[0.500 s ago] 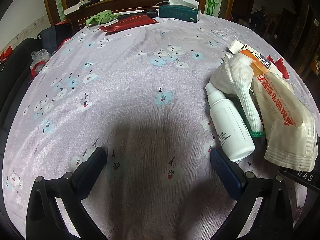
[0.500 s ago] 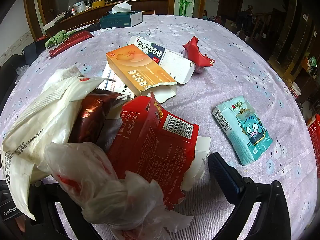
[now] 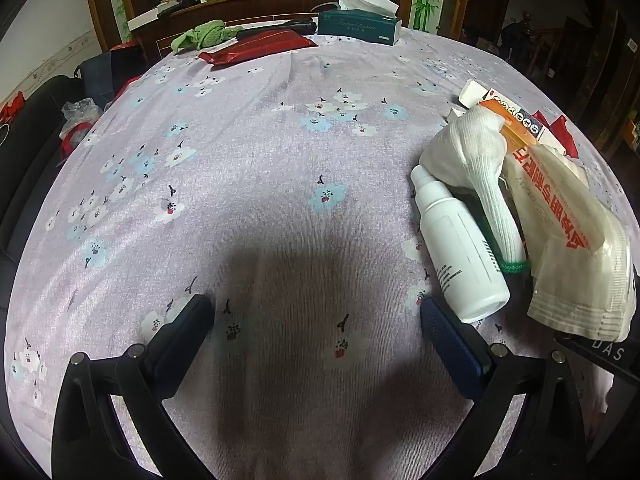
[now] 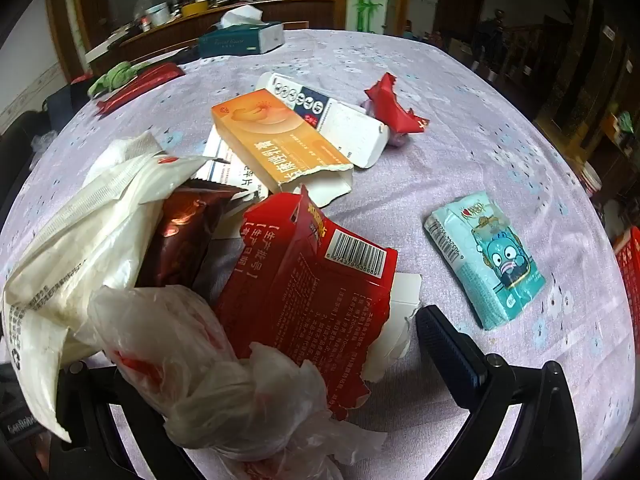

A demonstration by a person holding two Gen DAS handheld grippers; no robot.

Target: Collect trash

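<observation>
My left gripper (image 3: 320,332) hangs open over bare floral tablecloth (image 3: 248,168), nothing between its fingers. Just right of its right finger (image 3: 452,340) lies a white plastic bottle (image 3: 460,248), with a white knitted glove (image 3: 476,168) and a cream wrapper bag (image 3: 580,248) beside it. My right gripper (image 4: 280,352) is open too; its left finger is hidden behind a crumpled plastic bag (image 4: 200,380). A torn red box (image 4: 312,300) lies between the jaws, clear of the right pad. Further off are a brown wrapper (image 4: 180,232), an orange box (image 4: 280,144), a white box (image 4: 344,128), a red wrapper (image 4: 392,108) and a teal tissue pack (image 4: 488,260).
At the table's far edge sit a green tissue box (image 3: 360,28), a red pouch (image 3: 256,46) and a green cloth (image 3: 200,36), with a cluttered wooden sideboard (image 3: 280,0) behind. A dark seat (image 3: 36,128) stands left of the table. A red basket (image 4: 630,280) shows at the right.
</observation>
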